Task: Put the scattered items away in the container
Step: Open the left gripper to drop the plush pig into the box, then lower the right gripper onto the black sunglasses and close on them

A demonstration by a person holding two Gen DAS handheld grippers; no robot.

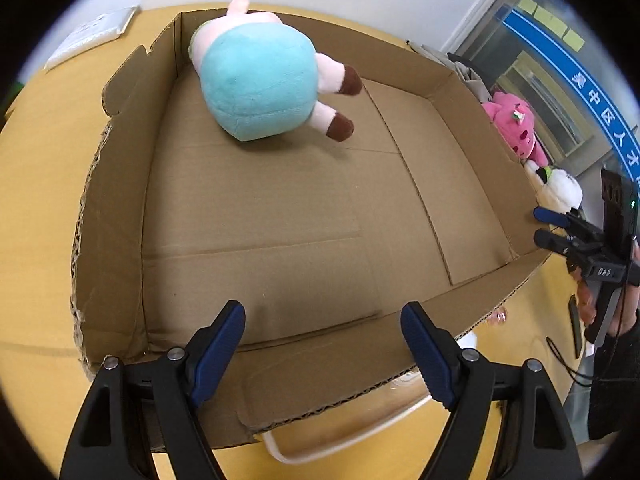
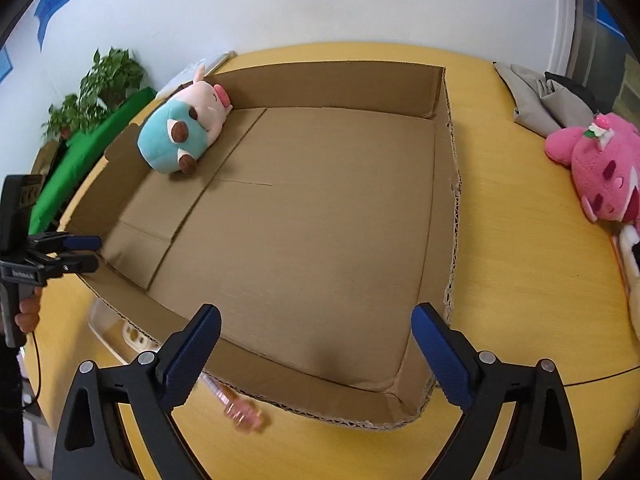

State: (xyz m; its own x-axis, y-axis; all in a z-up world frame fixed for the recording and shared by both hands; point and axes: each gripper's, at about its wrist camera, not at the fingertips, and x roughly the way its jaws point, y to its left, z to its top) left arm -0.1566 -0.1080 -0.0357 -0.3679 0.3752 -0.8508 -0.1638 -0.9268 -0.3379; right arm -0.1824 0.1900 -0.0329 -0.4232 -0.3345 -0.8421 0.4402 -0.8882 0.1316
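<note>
A shallow cardboard box (image 1: pixel 120 208) (image 2: pixel 450 184) lies on a yellow table. A teal and pink plush pig (image 1: pixel 260 80) (image 2: pixel 180 132) lies inside, in its far corner. A pink plush bear (image 1: pixel 516 124) (image 2: pixel 604 168) and a white plush toy (image 1: pixel 560 188) (image 2: pixel 630 248) lie outside the box on the table. A pink transparent item (image 2: pixel 244 412) lies by the box's near wall. My left gripper (image 1: pixel 324 340) (image 2: pixel 86 254) is open and empty above the box's near edge. My right gripper (image 2: pixel 316 352) (image 1: pixel 550 226) is open and empty above the box's near corner.
A white-rimmed tray (image 1: pixel 340 440) (image 2: pixel 116 332) sits partly under the box's near wall. Grey fabric (image 2: pixel 536 96) lies at the table's far right. A white packet (image 1: pixel 92 36) lies at the far left. Potted plants (image 2: pixel 100 88) and a green object stand beyond the table.
</note>
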